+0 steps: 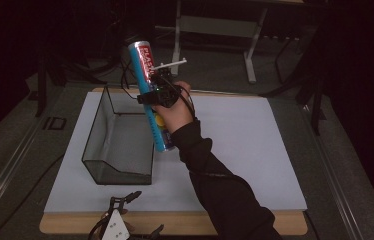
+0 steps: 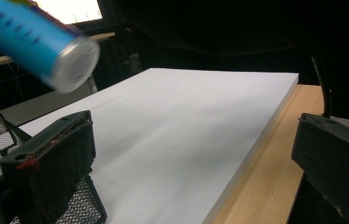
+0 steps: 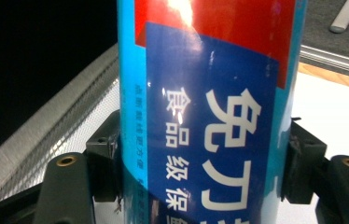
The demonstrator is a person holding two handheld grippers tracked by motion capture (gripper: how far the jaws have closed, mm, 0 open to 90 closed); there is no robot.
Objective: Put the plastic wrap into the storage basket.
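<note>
Black jaws of the right gripper (image 1: 156,82) are clamped on a tall blue tube (image 1: 148,95), one pad pressed against each side of it, as seen up close in the right gripper view, where the tube (image 3: 210,112) carries a red band and a dark blue label with white characters. From the high view, the tube is held up in the air, tilted a bit, with its top end leaning away and its bottom end hanging just beside the right wall of a black wire mesh basket (image 1: 117,145). The basket is sat on a white board (image 1: 255,150) that covers most of the wooden table (image 1: 285,223).

Over on the left gripper (image 1: 125,217), down at the near table edge, the jaws are stood well apart with nothing between them, pretty clear in the left gripper view. The tube's capped end (image 2: 77,63) is caught blurry up in that view's top left corner, above the board (image 2: 186,130).
</note>
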